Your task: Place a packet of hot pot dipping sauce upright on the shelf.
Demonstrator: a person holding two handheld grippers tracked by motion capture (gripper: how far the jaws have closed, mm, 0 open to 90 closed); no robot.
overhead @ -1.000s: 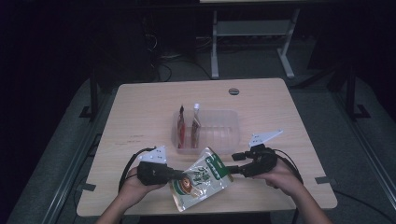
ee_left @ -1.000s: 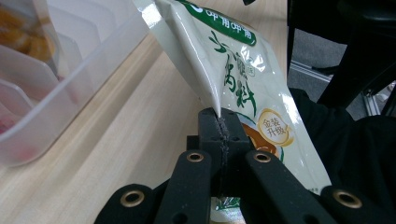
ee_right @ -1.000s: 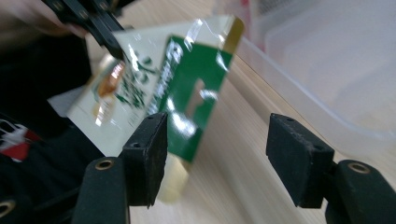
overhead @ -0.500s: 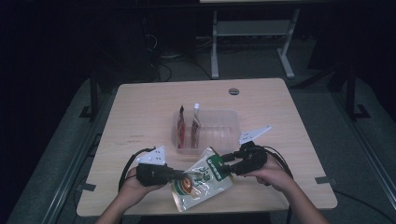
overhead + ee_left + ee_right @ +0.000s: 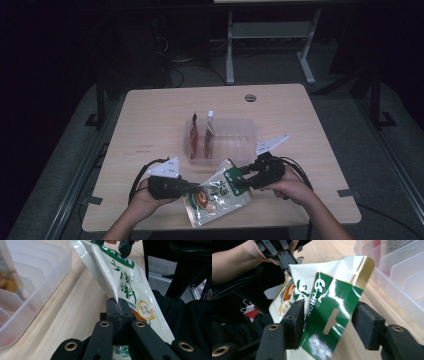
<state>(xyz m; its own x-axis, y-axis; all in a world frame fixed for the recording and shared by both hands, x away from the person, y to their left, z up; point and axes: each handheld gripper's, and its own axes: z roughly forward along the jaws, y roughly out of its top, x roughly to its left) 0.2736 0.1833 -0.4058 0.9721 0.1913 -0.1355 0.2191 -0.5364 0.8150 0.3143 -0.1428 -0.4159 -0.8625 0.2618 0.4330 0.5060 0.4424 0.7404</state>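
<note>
**Pouch held at one edge, header between open jaws**

The glossy cream-and-green foil snack pouch (image 5: 218, 194) hangs between your two grippers, above the near part of the light wooden table (image 5: 150, 125). Your left gripper (image 5: 117, 305) is fully closed on the pouch's side edge; in the left gripper view the two black jaws meet with the thin seam pinched between them, and the pouch rises away from the jaws toward the far hand. Your right gripper (image 5: 327, 323) straddles the green header with its hanging slot. Its jaws have just been closing and now stand partly open: the left pad (image 5: 294, 323) lies against the film, while the right pad stands clear of the header edge, so no grip is made there.

Beyond both grippers, just past the pouch's top corner, sits the clear plastic divided tray (image 5: 235, 135). Two upright red sachets (image 5: 201, 136) stand in its left compartments.
</note>
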